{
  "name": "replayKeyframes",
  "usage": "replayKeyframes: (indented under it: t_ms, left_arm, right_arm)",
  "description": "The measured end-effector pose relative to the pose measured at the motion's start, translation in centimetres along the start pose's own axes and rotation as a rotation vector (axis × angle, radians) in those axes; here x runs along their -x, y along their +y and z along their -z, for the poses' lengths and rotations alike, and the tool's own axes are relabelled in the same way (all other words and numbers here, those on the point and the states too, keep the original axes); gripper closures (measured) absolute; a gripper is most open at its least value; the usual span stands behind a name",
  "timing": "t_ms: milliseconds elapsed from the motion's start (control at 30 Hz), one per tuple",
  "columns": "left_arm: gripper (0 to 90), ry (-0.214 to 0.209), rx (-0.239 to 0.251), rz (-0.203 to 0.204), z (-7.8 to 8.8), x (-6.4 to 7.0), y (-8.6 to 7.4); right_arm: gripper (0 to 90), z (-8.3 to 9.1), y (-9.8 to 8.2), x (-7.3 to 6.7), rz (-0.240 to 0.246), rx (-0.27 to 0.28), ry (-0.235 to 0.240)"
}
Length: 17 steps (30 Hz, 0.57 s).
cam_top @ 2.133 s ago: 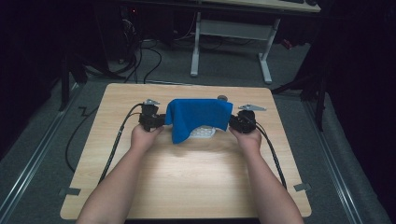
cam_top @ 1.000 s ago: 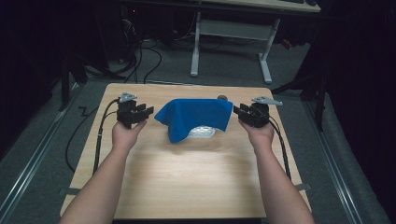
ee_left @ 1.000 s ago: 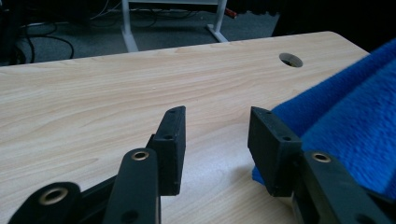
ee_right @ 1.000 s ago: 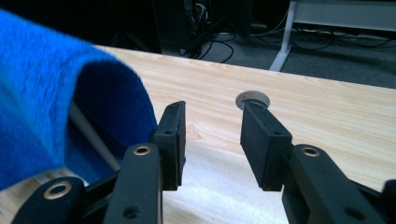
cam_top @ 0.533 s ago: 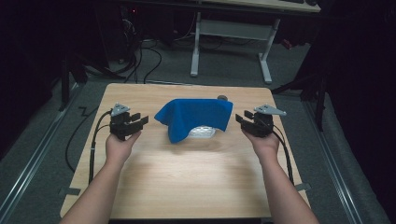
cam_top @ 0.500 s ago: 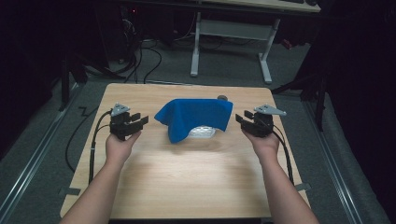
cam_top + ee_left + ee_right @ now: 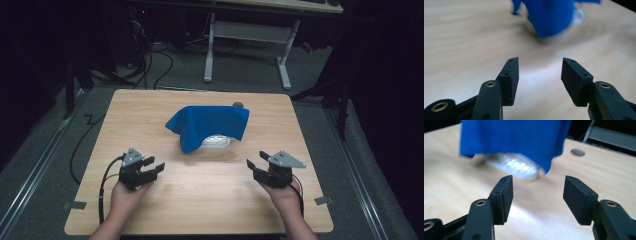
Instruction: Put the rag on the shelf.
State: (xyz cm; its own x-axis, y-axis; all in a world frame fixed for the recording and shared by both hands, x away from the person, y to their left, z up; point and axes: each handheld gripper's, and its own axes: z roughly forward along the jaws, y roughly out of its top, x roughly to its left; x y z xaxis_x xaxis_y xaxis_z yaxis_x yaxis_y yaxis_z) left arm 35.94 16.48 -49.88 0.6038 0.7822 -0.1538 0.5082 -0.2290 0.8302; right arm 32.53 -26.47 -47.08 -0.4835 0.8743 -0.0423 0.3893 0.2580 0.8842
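Both pairs of jaws stood parted and empty: the left gripper (image 7: 152, 169) at the near left of the wooden table (image 7: 150, 115), the right gripper (image 7: 256, 163) at the near right, each held in a person's hand and well apart from the other. Between and beyond them, toward the table's far middle, a blue cloth (image 7: 210, 125) lay draped over a clear ribbed object (image 7: 216, 141), hiding most of it.
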Motion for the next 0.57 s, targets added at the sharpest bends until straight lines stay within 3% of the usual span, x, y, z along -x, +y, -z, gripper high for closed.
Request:
replayKeyframes:
  t_ms: [33,67,133,167,200,233,300,400,567]
  left_arm:
    - [48.5,-0.014,-0.001,-0.006,0.2,0.7,-0.6]
    - [47.4,-0.028,0.001,-0.007,0.5,1.5,-1.3]
    - [47.5,-0.038,0.020,-0.014,1.2,2.9,-3.2]
    - [48.7,-0.051,-0.001,-0.022,1.2,3.5,-3.8]
    - [46.7,-0.072,-0.038,-0.069,1.0,4.6,-3.9]
    - [46.4,-0.072,-0.038,-0.069,1.0,4.6,-3.9]
    - [46.3,-0.058,-0.043,-0.120,0.6,5.3,-3.8]
    - [45.5,-0.071,-0.083,-0.110,-0.6,5.3,-3.9]
    - [44.2,-0.054,-0.089,-0.113,-0.7,5.1,-4.0]
  right_arm:
    - [40.6,0.0,0.0,0.0,0.000,0.000,0.000]
    - [39.7,0.6,-1.4,-1.0,-0.002,-0.012,0.006]
    - [39.2,1.0,-2.3,-1.4,-0.004,-0.010,-0.001]
    - [39.6,1.3,-3.2,-1.8,-0.007,-0.012,-0.009]
    - [39.2,1.7,-4.4,-2.4,-0.016,-0.038,-0.009]
    - [39.2,1.7,-4.4,-2.4,-0.016,-0.038,-0.009]
    - [39.0,1.8,-4.6,-2.4,0.006,-0.051,-0.010]
    - [38.9,1.1,-4.7,-2.2,0.003,-0.069,-0.009]
    - [38.5,1.0,-4.9,-2.0,-0.008,-0.070,0.006]
